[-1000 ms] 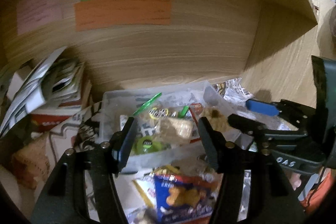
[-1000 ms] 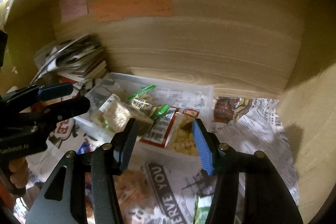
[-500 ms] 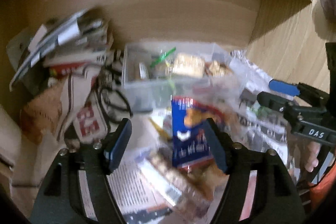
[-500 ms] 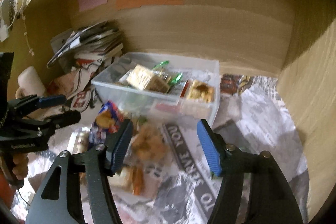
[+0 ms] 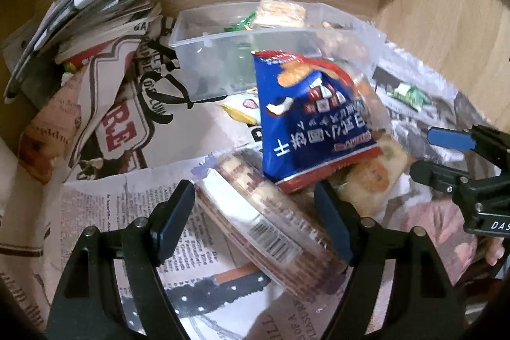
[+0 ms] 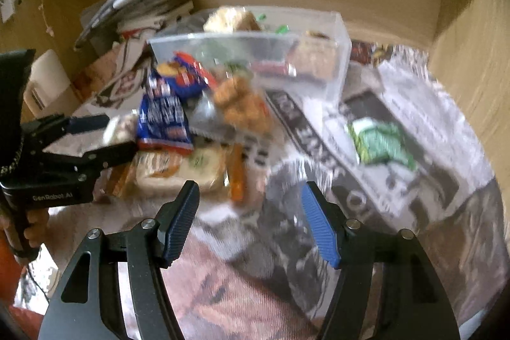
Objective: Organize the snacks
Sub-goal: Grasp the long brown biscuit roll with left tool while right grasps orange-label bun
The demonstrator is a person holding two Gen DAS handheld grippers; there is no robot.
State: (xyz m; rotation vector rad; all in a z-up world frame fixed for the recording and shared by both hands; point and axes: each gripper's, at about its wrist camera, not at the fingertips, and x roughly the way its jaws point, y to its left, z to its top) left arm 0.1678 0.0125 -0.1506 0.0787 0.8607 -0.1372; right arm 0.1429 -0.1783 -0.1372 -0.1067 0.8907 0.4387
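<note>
With fingers opening around the biscuit roll (image 5: 264, 225), the left gripper (image 5: 255, 222) must close on it for the clear bin (image 5: 204, 40), judging by the pile; right gripper (image 6: 251, 219) open, empty.

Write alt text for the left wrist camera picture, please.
An opening left gripper hovers over a long wrapped biscuit pack on newspaper, gripping nothing. A blue snack bag leans beyond it, before a clear plastic tub of snacks.
</note>
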